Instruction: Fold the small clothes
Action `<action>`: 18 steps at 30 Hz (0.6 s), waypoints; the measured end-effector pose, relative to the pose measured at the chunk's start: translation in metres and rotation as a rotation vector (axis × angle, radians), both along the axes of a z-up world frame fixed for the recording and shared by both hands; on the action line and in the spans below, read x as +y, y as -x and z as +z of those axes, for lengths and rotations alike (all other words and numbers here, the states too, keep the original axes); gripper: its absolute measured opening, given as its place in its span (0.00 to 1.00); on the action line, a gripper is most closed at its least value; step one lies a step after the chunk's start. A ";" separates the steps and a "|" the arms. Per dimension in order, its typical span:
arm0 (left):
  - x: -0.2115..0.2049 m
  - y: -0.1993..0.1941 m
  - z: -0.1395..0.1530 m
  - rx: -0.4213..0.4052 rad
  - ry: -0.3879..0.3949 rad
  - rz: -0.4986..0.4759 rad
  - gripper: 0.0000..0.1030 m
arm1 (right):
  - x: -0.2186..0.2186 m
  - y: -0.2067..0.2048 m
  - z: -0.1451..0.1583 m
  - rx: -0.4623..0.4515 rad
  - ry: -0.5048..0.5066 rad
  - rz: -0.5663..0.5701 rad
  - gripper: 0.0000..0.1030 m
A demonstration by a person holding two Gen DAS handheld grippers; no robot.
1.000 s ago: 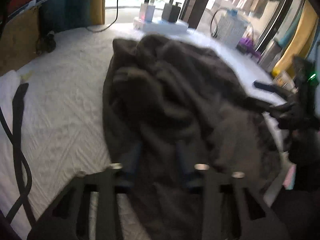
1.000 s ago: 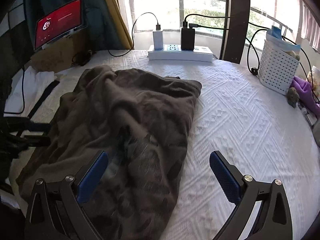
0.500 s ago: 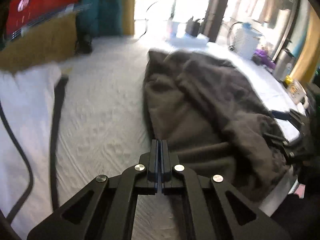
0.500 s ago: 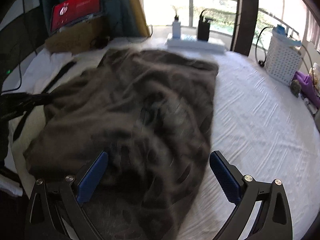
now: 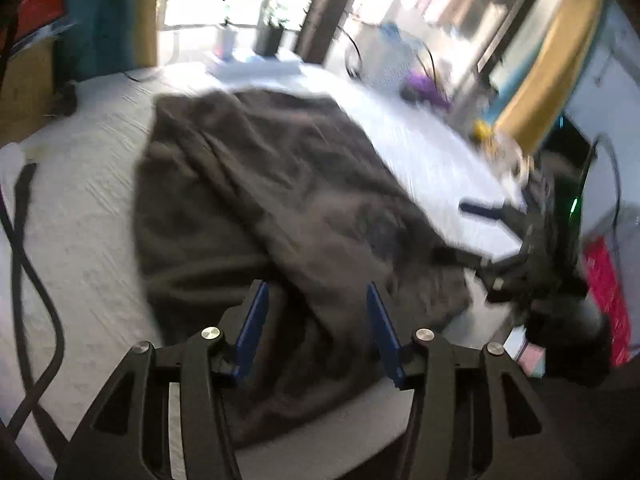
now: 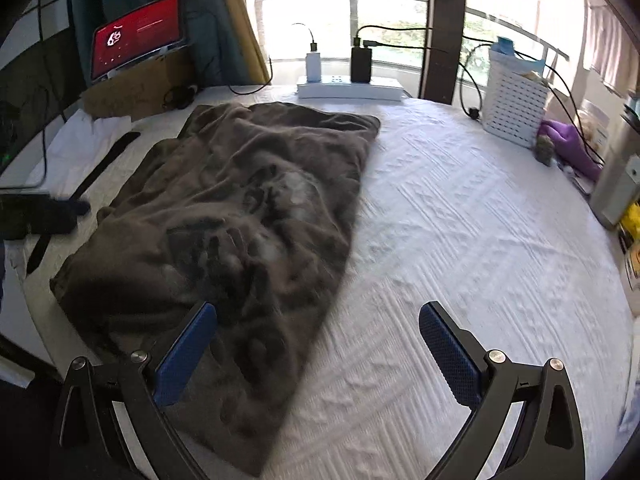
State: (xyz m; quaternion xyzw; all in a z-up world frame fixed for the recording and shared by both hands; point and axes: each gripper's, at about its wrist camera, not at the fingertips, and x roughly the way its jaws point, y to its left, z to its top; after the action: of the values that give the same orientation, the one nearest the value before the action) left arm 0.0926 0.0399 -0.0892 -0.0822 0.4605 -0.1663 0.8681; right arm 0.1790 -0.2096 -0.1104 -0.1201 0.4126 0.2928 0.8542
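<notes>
Brown garment (image 6: pixel 240 216) lies rumpled on the white bed (image 6: pixel 460 240) as your left claw (image 5: pixel 316 320), just opening, and wide-open right claw (image 6: pixel 316 344) hover empty above it.

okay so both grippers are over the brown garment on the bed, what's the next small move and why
Probably lower the left gripper onto the near edge of the brown garment and close. Its jaws have just been opening and hold nothing, while the cloth lies rumpled and unfolded on the white bedspread. The right gripper is open too.
</notes>
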 end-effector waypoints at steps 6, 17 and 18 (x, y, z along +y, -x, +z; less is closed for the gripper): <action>-0.016 0.010 -0.024 -0.024 -0.133 -0.005 0.34 | -0.017 0.011 -0.010 0.022 0.003 -0.032 0.99; 0.031 0.036 -0.014 0.019 -0.047 0.121 0.03 | -0.008 0.030 -0.021 0.019 0.039 0.021 0.99; 0.032 0.036 -0.021 0.050 -0.035 0.121 0.03 | -0.006 0.031 -0.024 0.021 0.049 0.024 0.99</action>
State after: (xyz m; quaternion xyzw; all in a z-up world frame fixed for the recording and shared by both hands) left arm 0.0565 0.0718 -0.1103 -0.0989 0.4792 -0.1030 0.8660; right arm 0.1480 -0.2156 -0.1340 -0.1429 0.4269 0.2942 0.8430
